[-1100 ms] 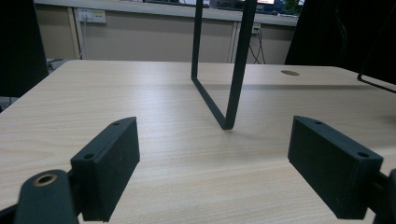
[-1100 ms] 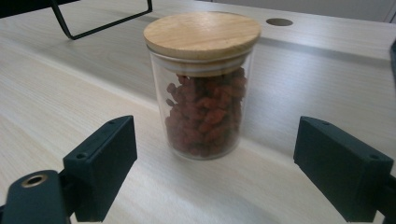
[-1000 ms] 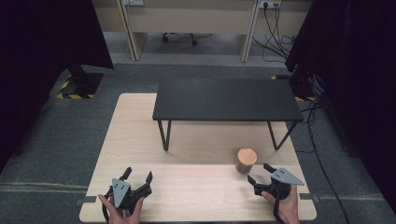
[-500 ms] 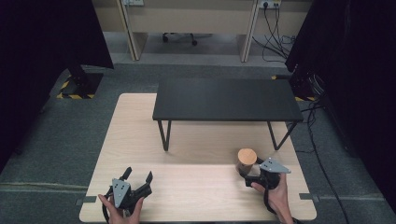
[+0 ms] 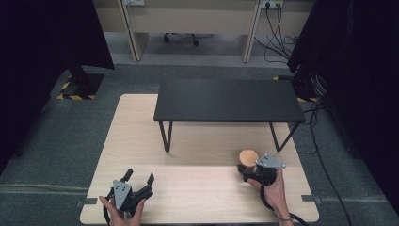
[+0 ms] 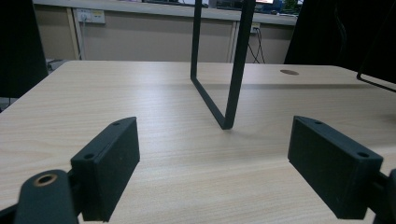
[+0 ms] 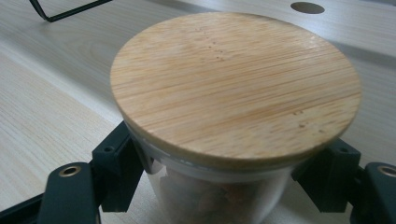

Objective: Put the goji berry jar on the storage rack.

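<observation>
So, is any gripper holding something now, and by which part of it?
The right gripper has its jaws on both sides of the jar, on the glass just under the wooden lid. The left gripper is open and holds nothing.

Pale wood-grain rectangular table (image 5: 141, 136) on grey carpeted floor (image 5: 61, 141). On the table's far half, a low matte-black bench-like shelf (image 5: 228, 100) with thin black metal legs (image 6: 232, 65). Small round cable hole (image 6: 289, 72) near the tabletop's far edge. Beyond, beige panelled desks (image 5: 188, 19) with wall sockets (image 5: 272, 4), loose black cables (image 5: 277, 28) trailing over the floor, black swivel-chair base (image 5: 180, 38) underneath. Black curtains (image 5: 42, 42) hung along both sides. Yellow-and-black hazard tape (image 5: 63, 92) around a dark stand base at left. Even, dim indoor light.
</observation>
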A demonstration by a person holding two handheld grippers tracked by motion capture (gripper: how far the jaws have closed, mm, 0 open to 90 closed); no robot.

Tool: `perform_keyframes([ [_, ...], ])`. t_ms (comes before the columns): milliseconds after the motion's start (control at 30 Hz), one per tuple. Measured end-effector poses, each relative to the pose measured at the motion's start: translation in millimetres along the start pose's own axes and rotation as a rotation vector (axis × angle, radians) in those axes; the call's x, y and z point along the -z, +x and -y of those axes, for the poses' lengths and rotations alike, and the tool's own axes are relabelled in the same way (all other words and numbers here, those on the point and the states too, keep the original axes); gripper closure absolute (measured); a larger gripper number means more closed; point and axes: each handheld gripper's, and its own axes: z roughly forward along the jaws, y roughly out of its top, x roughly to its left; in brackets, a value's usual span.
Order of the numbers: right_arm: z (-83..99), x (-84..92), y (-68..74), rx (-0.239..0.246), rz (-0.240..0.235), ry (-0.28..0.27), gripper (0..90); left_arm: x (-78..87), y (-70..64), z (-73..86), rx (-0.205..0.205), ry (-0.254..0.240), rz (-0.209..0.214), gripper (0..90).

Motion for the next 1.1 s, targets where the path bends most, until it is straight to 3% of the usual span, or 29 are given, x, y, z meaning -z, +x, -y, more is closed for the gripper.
perform_keyframes([
  [267, 2.1, 1.6, 5.0, 0.016, 0.015, -0.011, 25.9, 0.0, 0.1, 0.1, 0.001, -0.001, 0.001, 16.0],
  [400, 9.3, 5.3, 8.8, -0.05, 0.019, -0.052, 25.9, -0.1, -0.1, -0.6, -0.003, 0.003, 0.0, 16.0],
  [467, 9.3, 7.2, 12.4, -0.052, 0.03, -0.058, 25.9, 0.0, -0.2, -0.6, -0.004, 0.003, 0.0, 16.0],
  [800, -14.4, 37.5, 53.4, -0.074, 0.159, -0.092, 25.9, 0.0, -0.5, 0.2, -0.002, -0.001, 0.0, 16.0],
  [1100, -26.3, 51.3, 67.5, -0.107, 0.197, -0.095, 25.9, 0.1, -0.5, 0.3, -0.002, -0.002, 0.0, 16.0],
])
